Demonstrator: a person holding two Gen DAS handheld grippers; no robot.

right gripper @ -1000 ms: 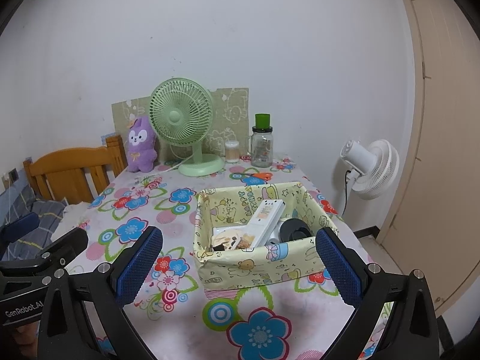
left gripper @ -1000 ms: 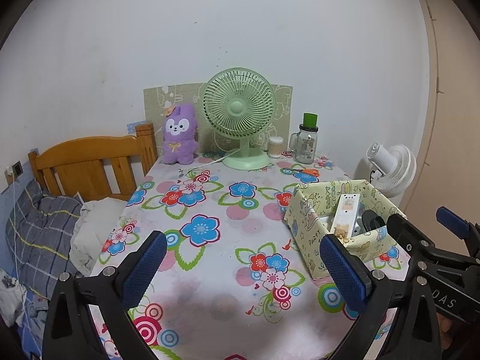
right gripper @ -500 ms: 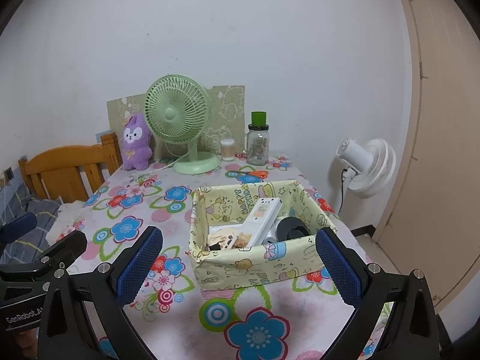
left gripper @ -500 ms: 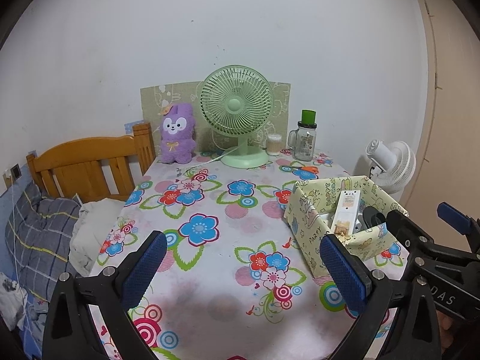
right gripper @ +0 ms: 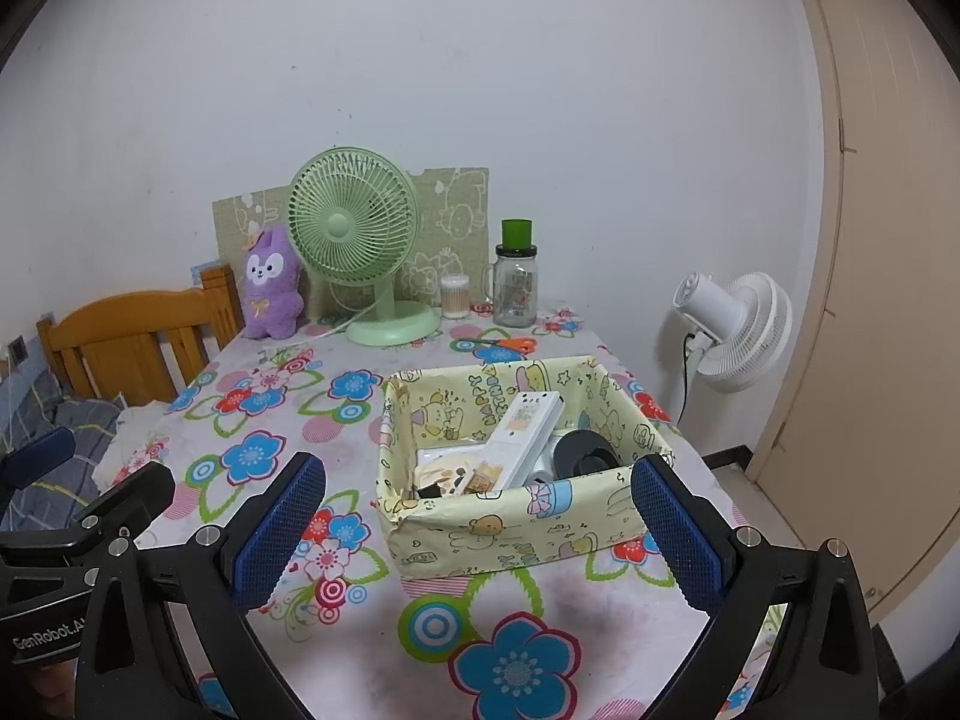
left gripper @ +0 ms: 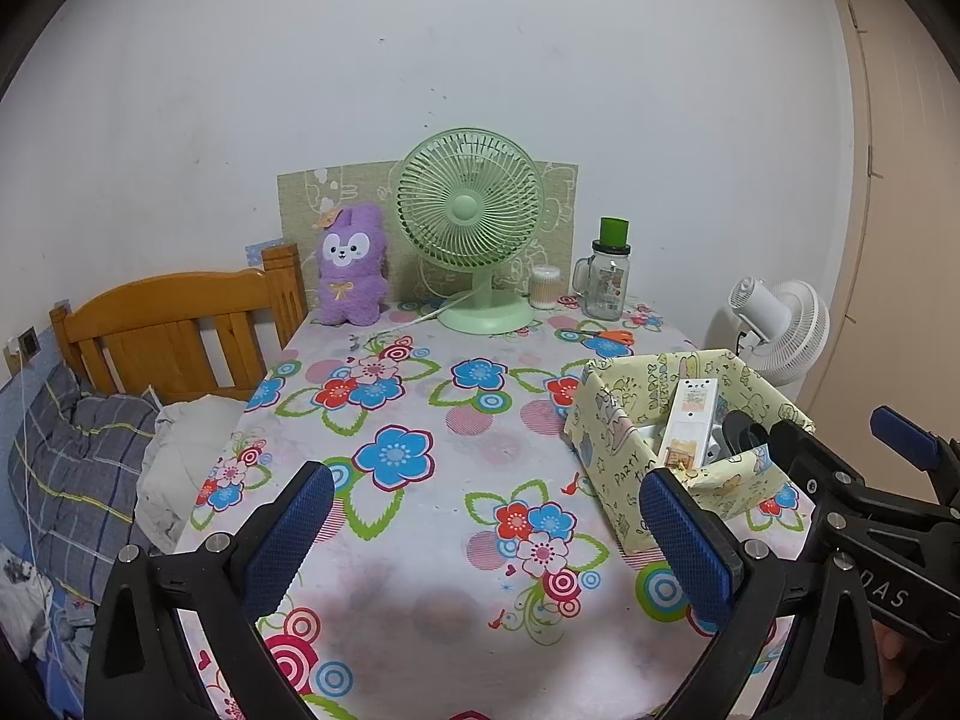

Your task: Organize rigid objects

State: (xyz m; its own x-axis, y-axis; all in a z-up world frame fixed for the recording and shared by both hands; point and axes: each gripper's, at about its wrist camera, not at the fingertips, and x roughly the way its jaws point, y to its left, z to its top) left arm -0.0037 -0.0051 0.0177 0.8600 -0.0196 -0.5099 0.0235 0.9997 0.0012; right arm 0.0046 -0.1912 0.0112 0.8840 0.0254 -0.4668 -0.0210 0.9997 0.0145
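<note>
A yellow cartoon-print box [right gripper: 516, 525] stands on the flowered table [right gripper: 300, 420], also in the left wrist view [left gripper: 618, 462]. Inside lie a white power strip [right gripper: 528, 432], a flat white item [right gripper: 447, 465] and a round black object [right gripper: 585, 450]. My right gripper [right gripper: 477, 531] is open and empty, hovering just in front of the box. My left gripper [left gripper: 486, 531] is open and empty above the table's near middle, left of the box. The right gripper's fingers [left gripper: 798, 450] show at the right of the left wrist view.
At the table's back stand a green desk fan [left gripper: 471, 228], a purple plush toy [left gripper: 351, 267], a cotton swab jar [left gripper: 545, 288] and a glass mug with green lid [left gripper: 607, 273]. Orange scissors [left gripper: 603, 335] lie nearby. A wooden bedhead [left gripper: 174, 330] is left, a white floor fan [right gripper: 735, 330] right.
Both grippers have drawn back slightly from the table and risen a little; the box looks a bit farther away. Both stay open and empty.
</note>
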